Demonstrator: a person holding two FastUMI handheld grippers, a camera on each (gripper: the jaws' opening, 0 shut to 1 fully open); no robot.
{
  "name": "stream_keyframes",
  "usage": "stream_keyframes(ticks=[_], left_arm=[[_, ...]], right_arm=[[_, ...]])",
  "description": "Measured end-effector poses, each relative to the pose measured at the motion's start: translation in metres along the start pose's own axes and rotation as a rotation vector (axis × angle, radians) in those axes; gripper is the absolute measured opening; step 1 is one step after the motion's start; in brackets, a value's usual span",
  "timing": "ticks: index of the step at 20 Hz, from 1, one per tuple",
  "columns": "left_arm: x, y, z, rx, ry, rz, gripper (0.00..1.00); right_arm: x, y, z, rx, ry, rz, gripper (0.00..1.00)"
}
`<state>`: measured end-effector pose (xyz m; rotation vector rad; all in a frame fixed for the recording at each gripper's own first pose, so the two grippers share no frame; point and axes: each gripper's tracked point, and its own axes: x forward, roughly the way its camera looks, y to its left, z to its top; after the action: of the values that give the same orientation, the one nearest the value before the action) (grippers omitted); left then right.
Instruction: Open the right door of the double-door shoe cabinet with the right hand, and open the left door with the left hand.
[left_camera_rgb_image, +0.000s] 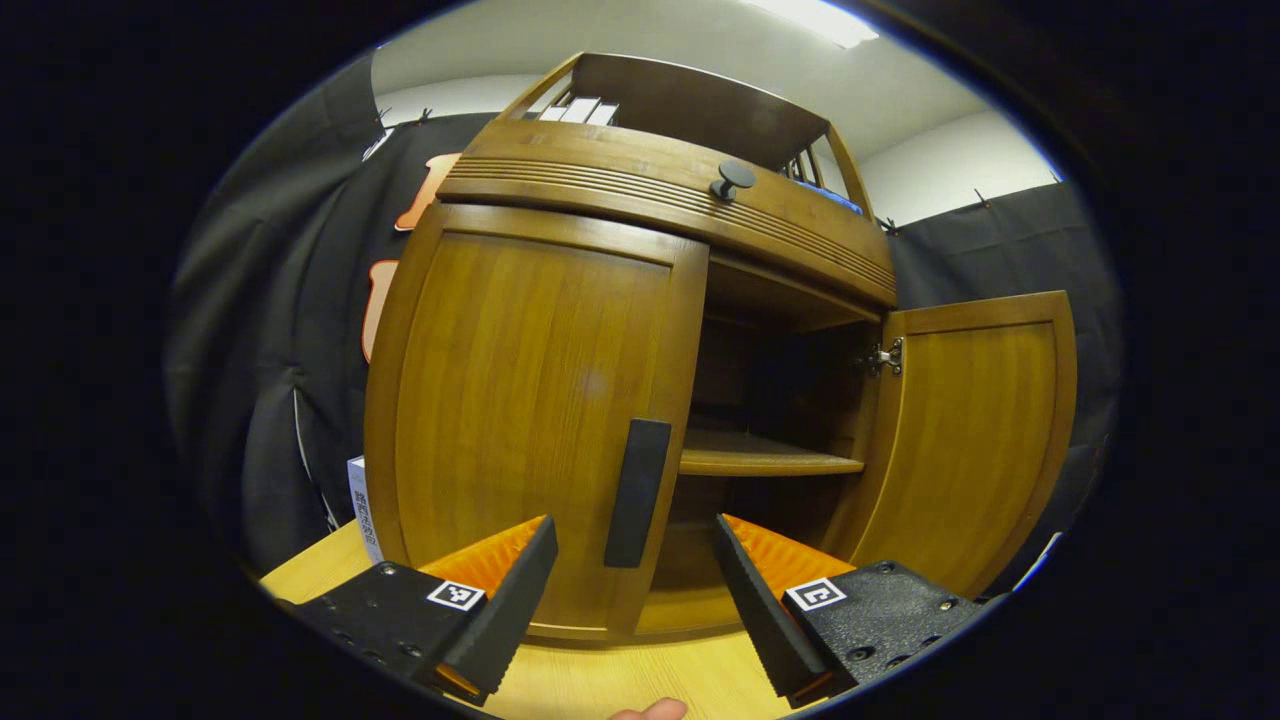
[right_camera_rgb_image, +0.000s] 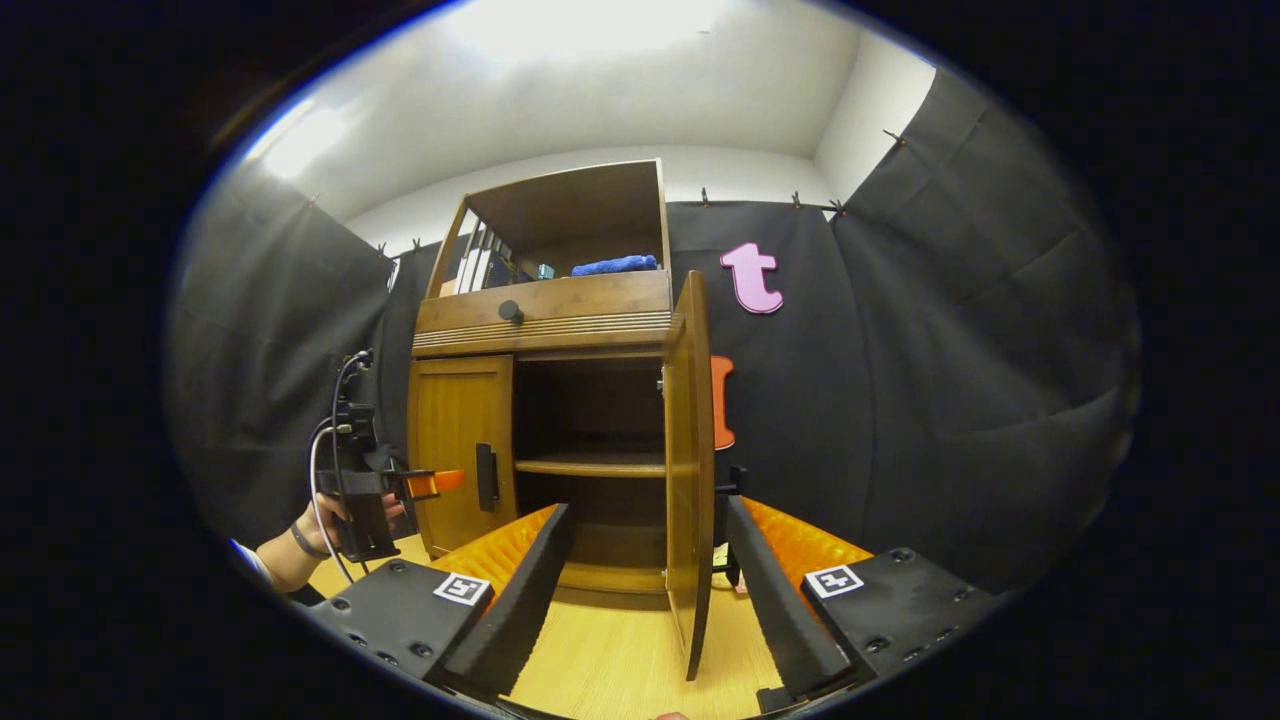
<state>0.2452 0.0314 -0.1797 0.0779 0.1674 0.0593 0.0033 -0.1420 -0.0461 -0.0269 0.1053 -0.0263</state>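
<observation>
Halfway there: the shoe cabinet (right_camera_rgb_image: 560, 330) has its right door (right_camera_rgb_image: 690, 470) swung wide, left door (left_camera_rgb_image: 530, 420) closed. Left hand-held gripper (left_camera_rgb_image: 635, 600) gapes right before the door handle (left_camera_rgb_image: 637, 492); right hand-held gripper (right_camera_rgb_image: 650, 590) spread, empty.

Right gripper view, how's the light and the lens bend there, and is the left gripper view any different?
Right gripper view: ceiling glare washes out the top, the cabinet interior is deep in shadow, and the open right door bows slightly. Left gripper view: sharp and evenly lit, but the closed left door bulges strongly and the inner shelf sits dim.
</observation>
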Motion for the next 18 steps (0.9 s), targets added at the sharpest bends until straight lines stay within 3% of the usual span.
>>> stream_keyframes(ticks=[2,4,7,11,12,13,14,17,18], left_arm=[[0.018,0.003,0.004,0.029,-0.017,0.03,0.92],[0.034,0.005,0.01,0.079,-0.049,0.06,0.98],[0.059,0.005,0.005,0.128,-0.042,0.083,0.95],[0.085,0.009,-0.025,0.092,0.036,0.097,0.92],[0.09,0.01,-0.032,0.088,0.051,0.1,0.92],[0.091,0.014,-0.038,0.082,0.065,0.111,0.95],[0.086,0.013,-0.04,0.085,0.081,0.124,0.92],[0.091,0.012,-0.035,0.106,0.037,0.128,0.91],[0.091,0.011,-0.036,0.097,0.033,0.128,0.91]], right_arm=[[-0.004,0.001,0.0,-0.012,0.003,-0.004,0.93],[-0.008,0.004,-0.001,-0.015,0.007,-0.004,0.93],[-0.014,0.006,-0.004,-0.023,0.015,-0.006,0.93],[-0.018,0.01,-0.004,-0.009,0.014,0.001,0.93],[-0.019,0.009,-0.005,-0.009,0.015,-0.002,0.99],[-0.019,0.008,-0.006,-0.012,0.017,-0.006,0.93],[-0.02,0.007,-0.005,-0.015,0.018,-0.012,0.99],[-0.018,0.002,-0.006,-0.023,0.017,-0.026,0.99],[-0.016,0.003,-0.008,-0.02,0.02,-0.024,0.93]])
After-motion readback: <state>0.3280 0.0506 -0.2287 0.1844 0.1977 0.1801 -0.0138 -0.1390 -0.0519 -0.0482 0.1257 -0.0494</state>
